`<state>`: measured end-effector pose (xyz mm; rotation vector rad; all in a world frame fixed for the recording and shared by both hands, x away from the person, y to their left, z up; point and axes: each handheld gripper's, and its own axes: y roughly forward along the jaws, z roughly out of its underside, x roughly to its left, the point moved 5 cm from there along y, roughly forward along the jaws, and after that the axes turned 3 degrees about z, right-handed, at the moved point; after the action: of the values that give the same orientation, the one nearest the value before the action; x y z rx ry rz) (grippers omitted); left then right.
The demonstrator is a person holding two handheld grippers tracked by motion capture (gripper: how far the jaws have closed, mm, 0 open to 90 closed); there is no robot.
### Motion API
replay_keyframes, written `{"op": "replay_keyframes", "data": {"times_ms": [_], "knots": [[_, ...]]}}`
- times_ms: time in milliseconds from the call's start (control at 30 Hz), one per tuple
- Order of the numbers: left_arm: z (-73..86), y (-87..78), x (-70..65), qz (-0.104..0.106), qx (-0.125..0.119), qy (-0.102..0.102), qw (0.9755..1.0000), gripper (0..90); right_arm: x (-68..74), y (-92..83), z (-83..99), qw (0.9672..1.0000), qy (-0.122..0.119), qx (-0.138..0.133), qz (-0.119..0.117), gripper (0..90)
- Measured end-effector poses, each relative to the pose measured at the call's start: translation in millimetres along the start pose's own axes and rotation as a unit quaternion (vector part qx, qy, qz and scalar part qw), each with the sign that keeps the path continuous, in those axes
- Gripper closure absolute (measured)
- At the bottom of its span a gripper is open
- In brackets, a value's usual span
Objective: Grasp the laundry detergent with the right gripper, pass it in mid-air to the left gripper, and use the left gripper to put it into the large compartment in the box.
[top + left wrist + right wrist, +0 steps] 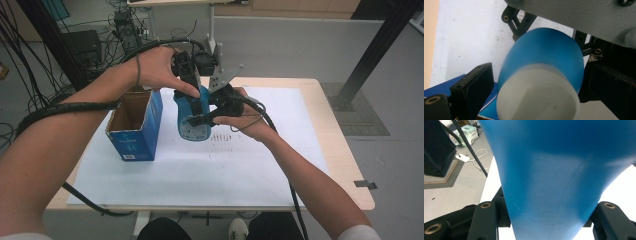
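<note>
A blue cylindrical container (pixel 188 114) with a white end (pixel 536 95) is held in the air above the table, beside the box. My right gripper (pixel 204 118) is shut on its blue body (pixel 549 170), with a jaw pressed against each side in the right gripper view (pixel 549 225). My left gripper (pixel 190 85) comes down from above onto the container's top. In the left gripper view (pixel 540 85) its jaws stand either side of the white end with a small gap on each side. The right gripper's black linkage (pixel 520 23) shows behind the blue body (pixel 544 52).
An open blue cardboard box (pixel 135 125) stands on the white sheet (pixel 260 165) at the table's left. The wooden table edge (pixel 345 145) runs along the right. Cables (pixel 90 202) trail off the front left, and a black post (pixel 372 50) rises at the back right.
</note>
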<state>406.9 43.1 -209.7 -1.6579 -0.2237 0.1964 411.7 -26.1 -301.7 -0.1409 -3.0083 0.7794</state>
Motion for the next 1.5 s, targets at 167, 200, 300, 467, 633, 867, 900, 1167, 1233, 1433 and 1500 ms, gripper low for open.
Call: {"op": "replay_keyframes", "data": {"times_ms": [167,200,300,467,633,867,900,1167,1233,1433,1500], "knots": [[-1.6,0.7,-0.6,0.000,0.001,0.000,1.0000,6.6,0.7,-0.8,0.1,1.0000,-0.001,0.002,0.000,44.2],[-1.6,0.7,-0.6,0.000,0.001,0.000,1.0000,6.6,0.8,-1.2,0.3,1.0000,0.000,0.002,0.000,44.2],[-3.0,0.8,-0.5,0.001,0.005,0.003,1.0000,6.6,0.3,-2.2,0.3,1.0000,-0.001,0.001,0.002,44.2],[-4.5,0.7,-0.2,0.000,0.004,0.004,1.0000,6.6,-0.1,-3.5,0.5,1.0000,-0.001,0.000,0.003,44.2],[-5.0,1.4,-0.7,-0.001,0.007,0.005,1.0000,6.6,-1.5,-3.3,1.4,1.0000,-0.005,0.002,0.008,44.2],[-4.4,1.6,-1.6,-0.001,0.009,0.003,0.9999,6.7,-1.3,-2.0,1.6,0.9999,-0.009,0.005,0.011,44.1],[-4.0,1.8,-1.7,-0.002,0.008,0.001,1.0000,6.8,-1.1,-1.7,1.7,0.9999,-0.009,0.005,0.010,44.1],[-3.4,1.7,-1.5,-0.002,0.010,0.007,0.9999,10.7,0.8,-1.9,0.8,1.0000,-0.004,0.002,0.003,44.1],[-3.1,1.8,-1.6,-0.002,0.013,0.006,0.9999,13.2,1.0,-1.8,0.9,1.0000,-0.004,0.004,0.003,44.1],[-2.9,3.3,-1.6,-0.003,0.016,0.006,0.9999,21.9,1.9,-1.7,0.6,1.0000,-0.004,0.004,0.004,44.1],[-2.3,3.0,-1.0,-0.005,0.019,0.003,0.9998,25.7,2.1,-1.6,0.8,1.0000,-0.005,0.005,0.004,44.1]]}}
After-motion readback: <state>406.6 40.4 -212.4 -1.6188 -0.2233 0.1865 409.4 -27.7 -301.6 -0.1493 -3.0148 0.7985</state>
